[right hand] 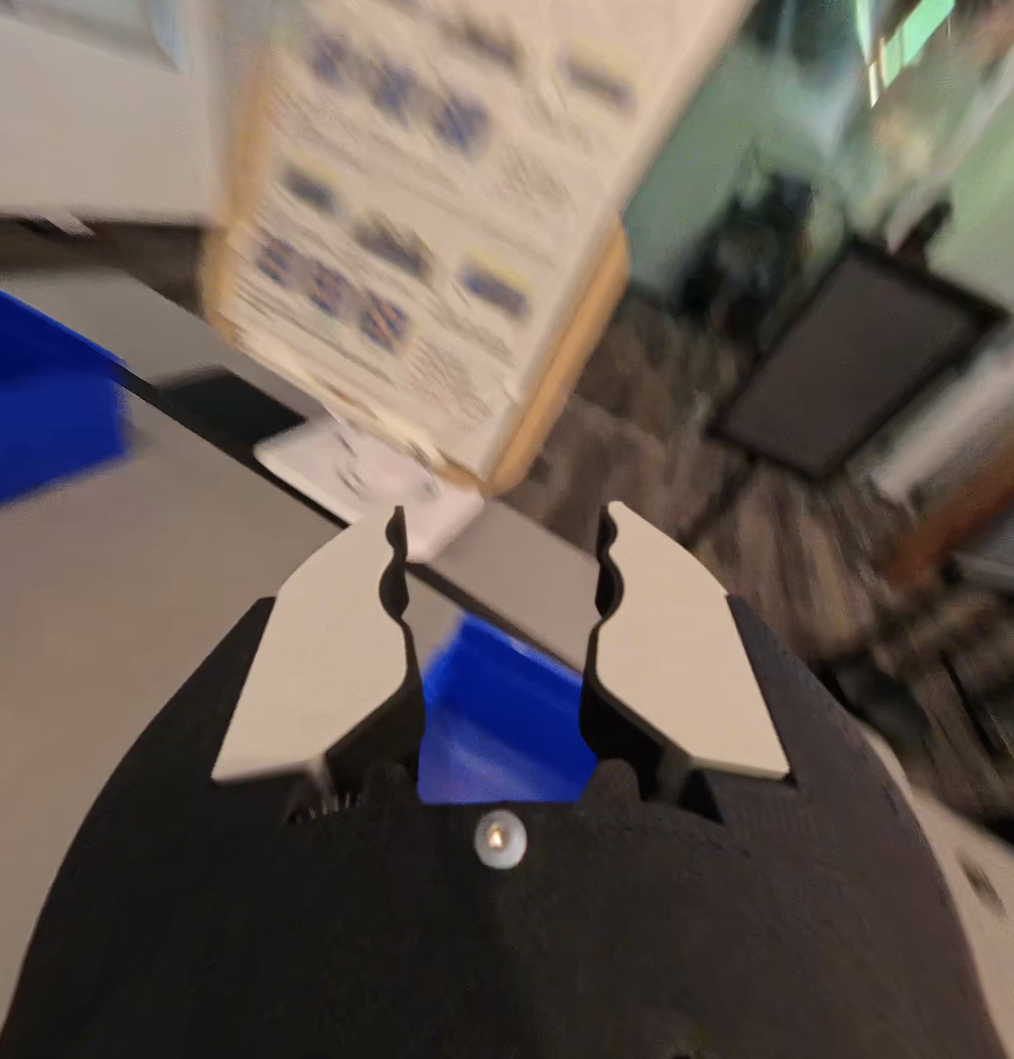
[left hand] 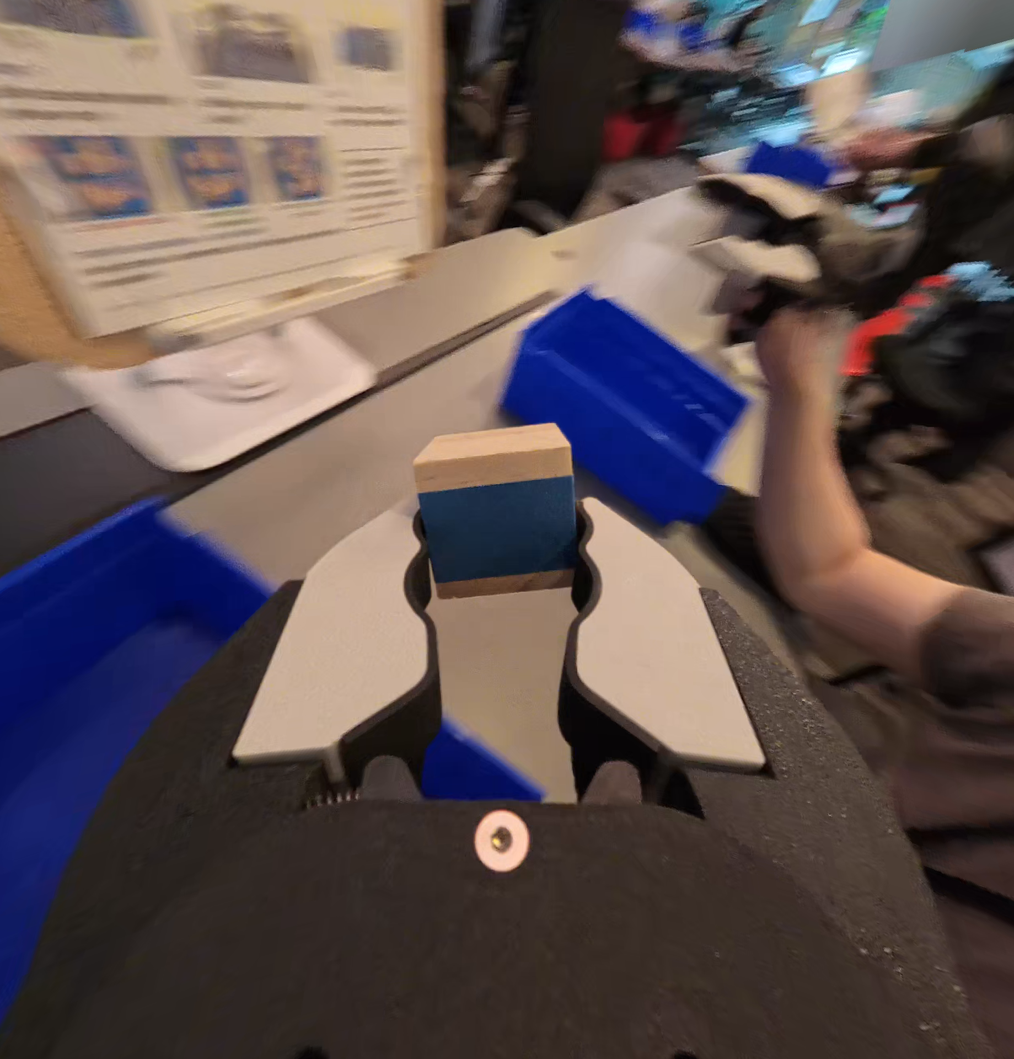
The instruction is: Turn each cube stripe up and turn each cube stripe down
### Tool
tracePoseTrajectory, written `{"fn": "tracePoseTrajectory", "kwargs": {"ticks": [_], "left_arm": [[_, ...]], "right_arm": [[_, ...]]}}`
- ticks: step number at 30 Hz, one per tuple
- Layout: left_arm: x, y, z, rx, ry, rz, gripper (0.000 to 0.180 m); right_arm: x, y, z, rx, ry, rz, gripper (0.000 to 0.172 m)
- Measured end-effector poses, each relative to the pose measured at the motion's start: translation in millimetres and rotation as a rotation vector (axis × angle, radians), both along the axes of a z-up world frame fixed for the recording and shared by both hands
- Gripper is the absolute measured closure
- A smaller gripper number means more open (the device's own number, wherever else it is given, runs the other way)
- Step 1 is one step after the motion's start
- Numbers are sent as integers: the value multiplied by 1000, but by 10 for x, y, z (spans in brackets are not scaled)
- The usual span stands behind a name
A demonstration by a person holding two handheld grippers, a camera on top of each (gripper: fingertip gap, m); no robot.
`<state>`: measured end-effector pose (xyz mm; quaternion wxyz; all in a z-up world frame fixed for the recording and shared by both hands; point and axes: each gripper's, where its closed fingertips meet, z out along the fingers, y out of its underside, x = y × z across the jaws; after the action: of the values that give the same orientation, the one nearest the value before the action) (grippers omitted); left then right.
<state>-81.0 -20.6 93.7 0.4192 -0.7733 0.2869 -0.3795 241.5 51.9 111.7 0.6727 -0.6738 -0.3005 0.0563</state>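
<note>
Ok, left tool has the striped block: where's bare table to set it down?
Best is the grey table straight ahead of the block, between the near blue bin on the left and the far blue bin on the right. Farther left the white tray takes the room; on the right, a person's arm crowds it.

Grey table (left hand: 332,493), two blue bins (left hand: 625,395) (left hand: 63,659), white tray (left hand: 229,389)

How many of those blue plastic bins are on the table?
2 in the left wrist view: one bin sits beyond the cube held in the left tool, to its right; another bin is close at left. More may be hidden.
</note>
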Motion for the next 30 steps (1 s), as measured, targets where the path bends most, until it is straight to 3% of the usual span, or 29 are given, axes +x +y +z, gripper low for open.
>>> {"fn": "tracePoseTrajectory", "kwargs": {"ticks": [3,5,8,14,20,26,30], "left_arm": [[483,-280,74,-41,-114,-222,134],[716,-409,47,-70,-139,-319,134],[959,-589,18,-119,-175,-437,134],[1164,-731,-61,-135,-150,-498,134],[1257,-844,-64,-154,-160,-553,134],[1282,-933,-29,-137,-166,-608,132],[1155,-810,87,-15,-140,-512,127]], "right_arm": [[-781,-552,279,271,57,319,107],[-1228,-965,312,383,61,511,107],[-1656,-1355,223,480,8,632,104],[-2029,-1547,-9,535,-84,641,102],[-2130,-1440,-155,541,-111,540,114],[-2117,-1510,-136,550,-105,573,127],[-1847,-1316,-11,445,-213,536,128]]}}
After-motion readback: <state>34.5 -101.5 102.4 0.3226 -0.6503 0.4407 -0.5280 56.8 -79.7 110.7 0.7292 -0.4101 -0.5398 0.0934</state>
